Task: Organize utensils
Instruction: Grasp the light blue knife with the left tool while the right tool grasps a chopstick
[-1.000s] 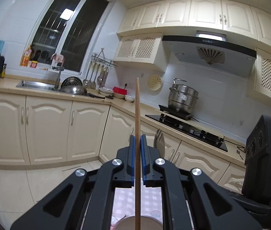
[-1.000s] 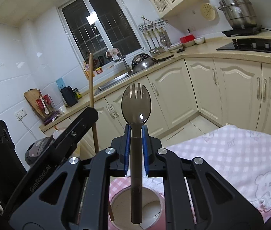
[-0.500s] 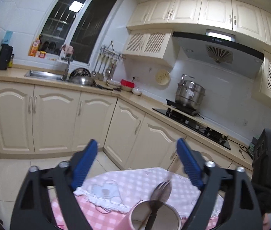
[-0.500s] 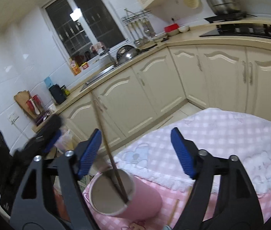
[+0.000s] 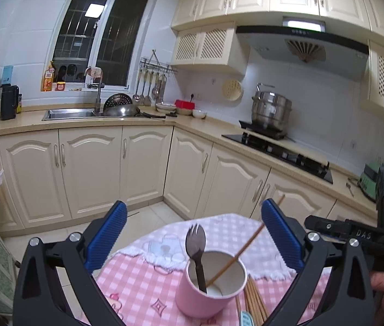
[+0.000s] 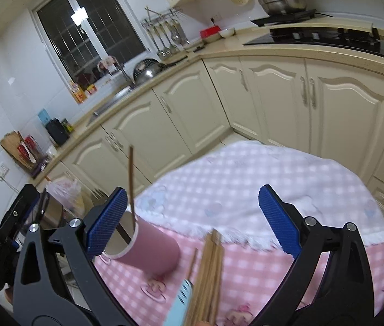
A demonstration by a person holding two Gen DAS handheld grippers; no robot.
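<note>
1. Pink cup (image 5: 210, 290) stands on the pink checked tablecloth (image 5: 137, 279); dark spork (image 5: 196, 247) and one chopstick (image 5: 242, 250) lean inside it.
2. Bundle of chopsticks (image 6: 208, 277) and a light-blue handle (image 6: 181, 298) lie on the cloth just beside the cup.
3. Kitchen cabinets (image 5: 88, 168) behind.
4. Left gripper (image 5: 190, 235) points slightly down over the cup, jaws opening wide, nothing between the pads.
5. Right gripper (image 6: 192, 217) tilts down above the bundle, jaws opening wide, gripping nothing.

Bright indoor light; a ceiling lamp glares in the dark window (image 5: 102, 38). Fisheye bends edges; right view blurs.
</note>
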